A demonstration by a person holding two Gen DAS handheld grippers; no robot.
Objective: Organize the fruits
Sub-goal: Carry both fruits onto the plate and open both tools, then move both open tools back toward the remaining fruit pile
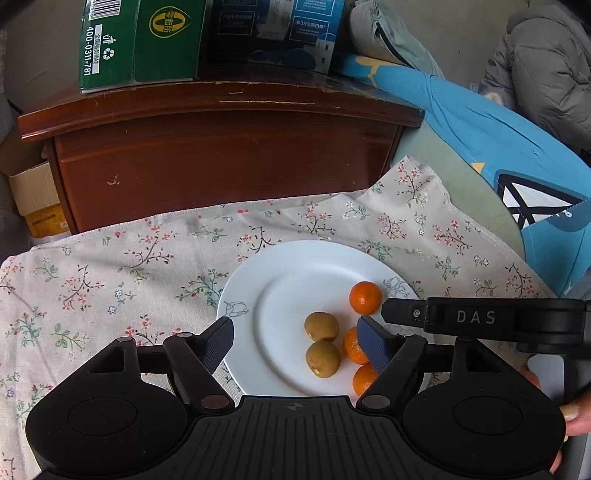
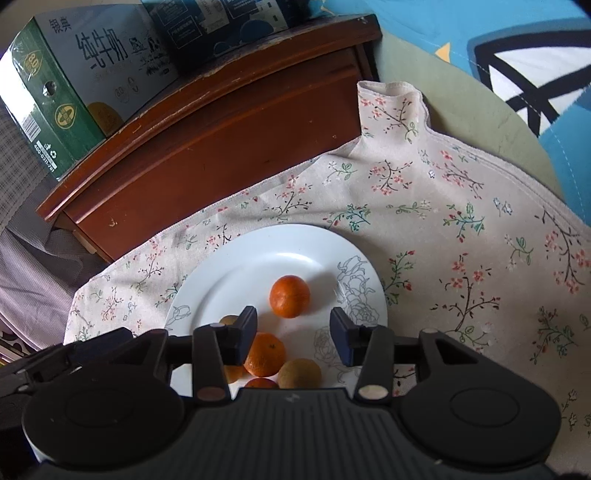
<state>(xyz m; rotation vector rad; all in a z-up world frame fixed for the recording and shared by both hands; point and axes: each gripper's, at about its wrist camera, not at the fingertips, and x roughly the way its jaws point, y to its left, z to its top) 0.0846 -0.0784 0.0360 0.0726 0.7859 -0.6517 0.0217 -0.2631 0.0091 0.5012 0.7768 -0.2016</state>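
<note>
A white plate (image 1: 280,266) on a floral cloth holds three small oranges and two brown round fruits. In the left wrist view one orange (image 1: 365,297) lies apart at the plate's right. The two brown fruits (image 1: 321,326) sit mid-plate, with two more oranges (image 1: 354,345) beside them. My left gripper (image 1: 295,345) stands open over the plate, the brown fruits between its fingers and untouched. My right gripper (image 2: 293,334) is open above the plate (image 2: 258,254), just short of the lone orange (image 2: 289,296). An orange (image 2: 266,354) and a brown fruit (image 2: 299,373) lie below it. Neither gripper holds anything.
A dark wooden cabinet (image 1: 221,162) stands behind the cloth (image 1: 110,280), with a green carton (image 1: 140,40) and a dark blue box (image 1: 273,33) on top. Blue bedding (image 1: 498,136) lies to the right. The right gripper's body (image 1: 476,317) reaches in beside the plate.
</note>
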